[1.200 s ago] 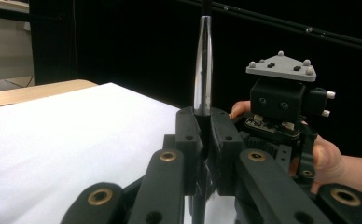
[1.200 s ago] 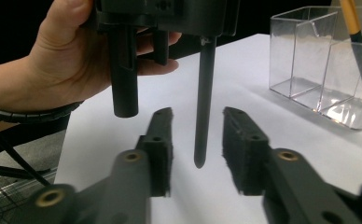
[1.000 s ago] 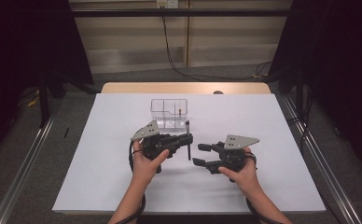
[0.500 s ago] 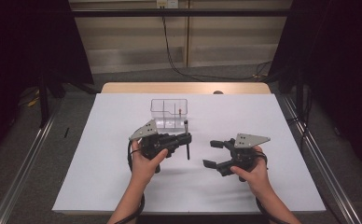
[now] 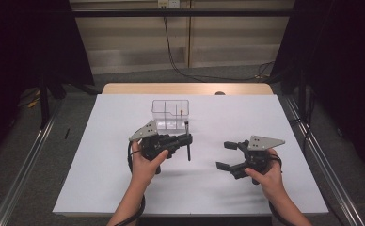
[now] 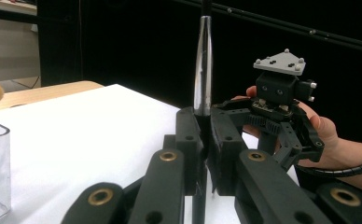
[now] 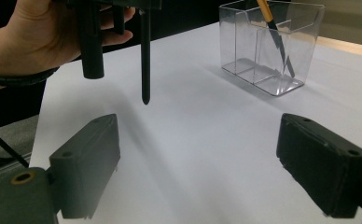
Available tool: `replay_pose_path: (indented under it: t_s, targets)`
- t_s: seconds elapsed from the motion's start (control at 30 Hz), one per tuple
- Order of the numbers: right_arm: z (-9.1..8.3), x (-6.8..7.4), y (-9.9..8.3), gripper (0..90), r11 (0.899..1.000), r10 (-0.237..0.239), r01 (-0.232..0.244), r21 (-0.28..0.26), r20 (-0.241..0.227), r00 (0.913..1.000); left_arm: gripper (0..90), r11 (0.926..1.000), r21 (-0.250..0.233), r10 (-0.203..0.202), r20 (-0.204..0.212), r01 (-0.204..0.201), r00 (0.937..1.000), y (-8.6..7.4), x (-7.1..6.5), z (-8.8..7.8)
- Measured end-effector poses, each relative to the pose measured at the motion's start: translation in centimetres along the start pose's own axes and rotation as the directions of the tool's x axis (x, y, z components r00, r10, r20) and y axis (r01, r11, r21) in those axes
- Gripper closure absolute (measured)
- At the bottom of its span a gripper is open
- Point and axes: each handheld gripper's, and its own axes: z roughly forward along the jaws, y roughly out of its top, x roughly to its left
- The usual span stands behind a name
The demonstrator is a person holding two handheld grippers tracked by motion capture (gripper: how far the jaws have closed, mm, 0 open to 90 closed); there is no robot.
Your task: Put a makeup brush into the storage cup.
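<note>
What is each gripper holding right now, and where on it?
The left gripper clamps an upright makeup brush around the middle of its handle. The right gripper, whose jaws have just been opening, holds nothing.

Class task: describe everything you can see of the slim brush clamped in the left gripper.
The brush is a slim stick with a shiny silver metal ferrule above a black handle. It stands upright, pinched between the shut jaws of the left gripper. Its dark pointed lower end hangs free above the white table, near the clear organizer. Its head is cut off at the frame's top.
</note>
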Motion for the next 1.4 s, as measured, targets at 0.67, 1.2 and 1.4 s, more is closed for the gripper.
replay_pose_path:
  t_s: [0.67, 1.2, 1.4]
  targets:
    - [-3.3, -0.9, -0.8, 7.2, 1.0, -0.024, 0.023, 0.021, 0.045, 0.9987, 84.0, 1.0, -0.007, -0.003, -0.016, 0.003, 0.9999, 0.0, 0.2, -0.2]
    - [-5.7, -1.3, -1.7, 7.2, 1.0, -0.011, 0.009, 0.012, 0.095, 0.9954, 84.0, 1.0, -0.008, 0.005, -0.015, -0.005, 0.9999, 0.1, 0.3, -0.1]
    - [-6.4, -1.4, -2.2, 7.2, 1.0, 0.001, -0.002, 0.004, 0.104, 0.9945, 84.0, 1.0, -0.006, 0.001, -0.013, -0.001, 0.9999, 0.1, 0.4, -0.1]
